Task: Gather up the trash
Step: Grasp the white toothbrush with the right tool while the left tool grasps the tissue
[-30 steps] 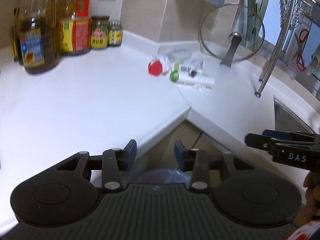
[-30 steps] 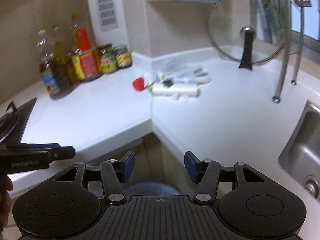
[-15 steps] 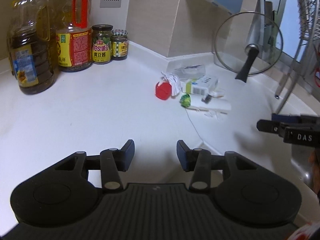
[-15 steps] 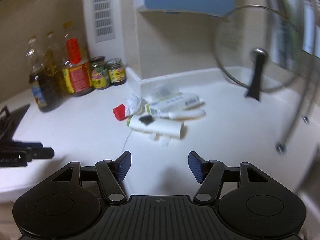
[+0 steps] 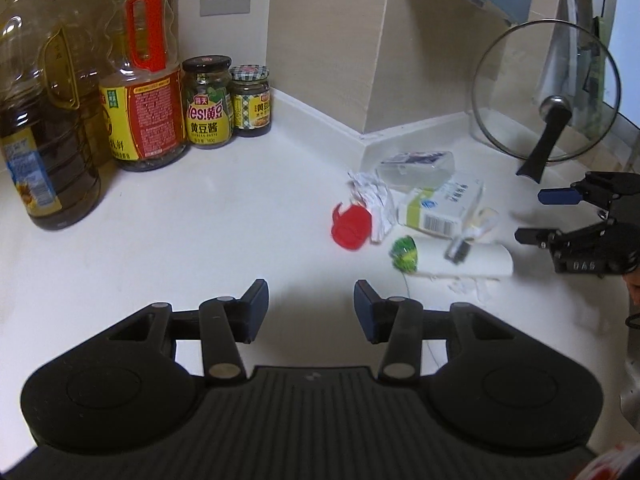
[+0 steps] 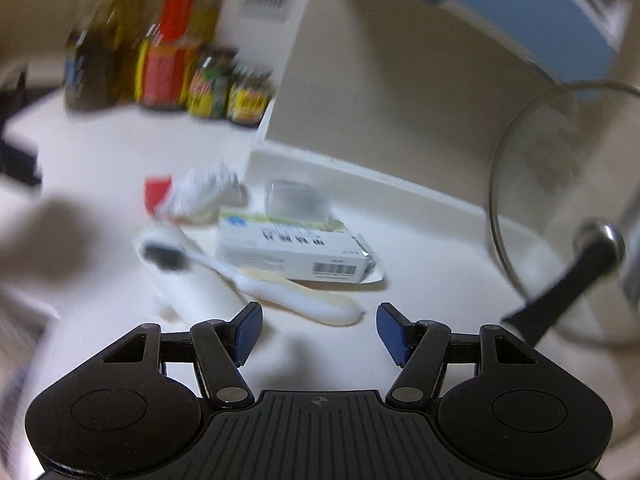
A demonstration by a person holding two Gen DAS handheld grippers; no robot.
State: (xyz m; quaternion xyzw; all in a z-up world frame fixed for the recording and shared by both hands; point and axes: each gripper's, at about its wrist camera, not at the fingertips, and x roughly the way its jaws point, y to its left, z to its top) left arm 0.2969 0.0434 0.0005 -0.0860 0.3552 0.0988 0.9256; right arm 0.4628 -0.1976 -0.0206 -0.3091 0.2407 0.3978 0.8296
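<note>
A heap of trash lies in the corner of the white counter: a red cap, crumpled paper, a clear plastic box, a white carton, a toothbrush and a white tube with a green end. My left gripper is open and empty, short of the red cap. The right gripper is open too, nothing between its fingers, and the toothbrush handle lies just beyond its tips. In the left wrist view the right gripper sits just right of the heap, turned on its side.
Oil bottles and two jars stand against the wall at the back left. A glass lid with a black handle leans on the wall right of the heap. A person's hand shows at the right edge.
Both grippers have moved from beyond the counter's edge in over the counter toward the heap. The right gripper has rolled onto its side, and both jaws stand a little wider.
</note>
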